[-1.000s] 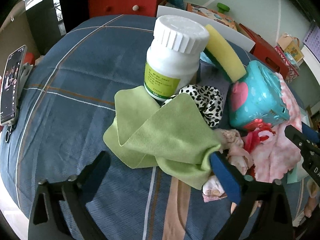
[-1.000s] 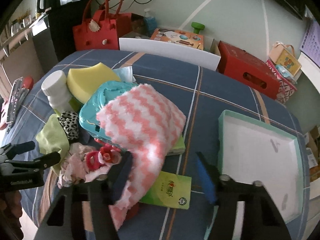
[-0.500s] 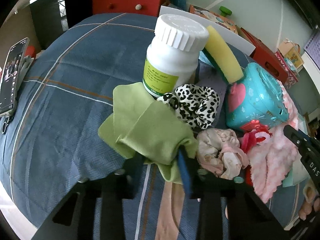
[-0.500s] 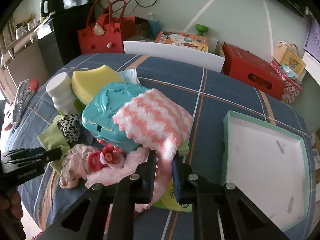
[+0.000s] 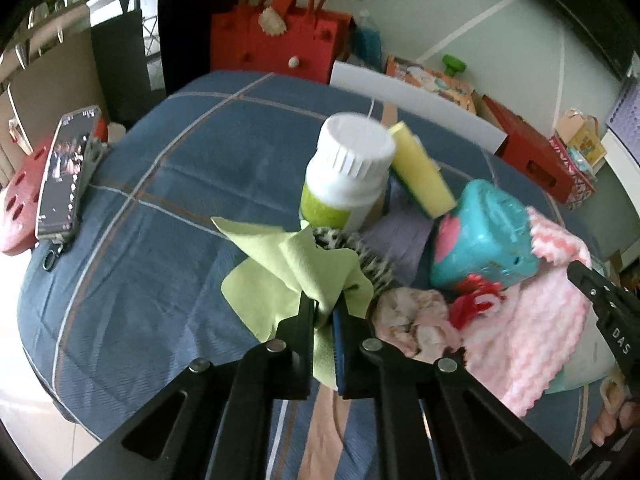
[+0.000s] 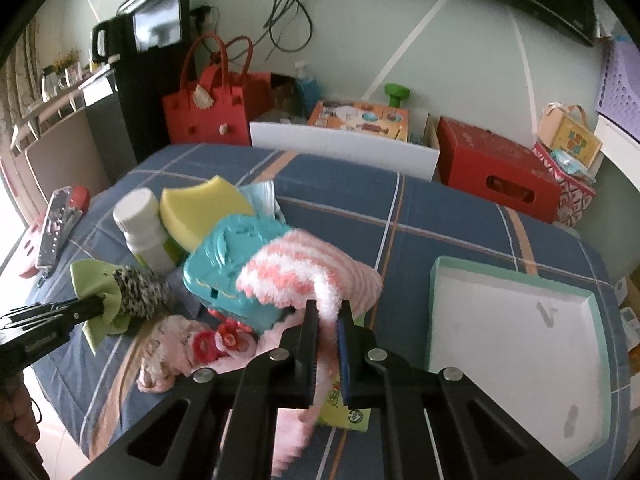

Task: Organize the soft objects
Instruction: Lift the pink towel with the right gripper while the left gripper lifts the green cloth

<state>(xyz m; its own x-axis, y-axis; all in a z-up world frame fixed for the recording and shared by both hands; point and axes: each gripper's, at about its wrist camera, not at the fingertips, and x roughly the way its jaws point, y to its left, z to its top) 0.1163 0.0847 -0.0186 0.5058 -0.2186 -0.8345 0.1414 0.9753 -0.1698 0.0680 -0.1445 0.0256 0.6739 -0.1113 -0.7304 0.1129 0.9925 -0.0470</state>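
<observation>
My left gripper (image 5: 325,307) is shut on a light green cloth (image 5: 280,268) and holds it bunched above the blue checked table; it also shows in the right wrist view (image 6: 94,294). My right gripper (image 6: 328,311) is shut on a pink-and-white zigzag fluffy towel (image 6: 304,276) that drapes over a teal toy case (image 6: 224,268). A leopard-print scrunchie (image 5: 376,268), a pale pink scrunchie (image 5: 416,320) and a red hair tie (image 5: 476,300) lie between the two grippers. A yellow sponge (image 5: 420,176) leans behind a white pill bottle (image 5: 344,176).
An open white tray with a mint rim (image 6: 436,280) lies at the table's right. A green packet (image 6: 340,408) lies under the towel. A phone (image 5: 66,172) rests at the left edge. Red bags and boxes (image 6: 496,176) stand behind the table.
Both grippers went from open to shut, the left on the green cloth and the right on the pink towel. Both have lifted their cloth upward.
</observation>
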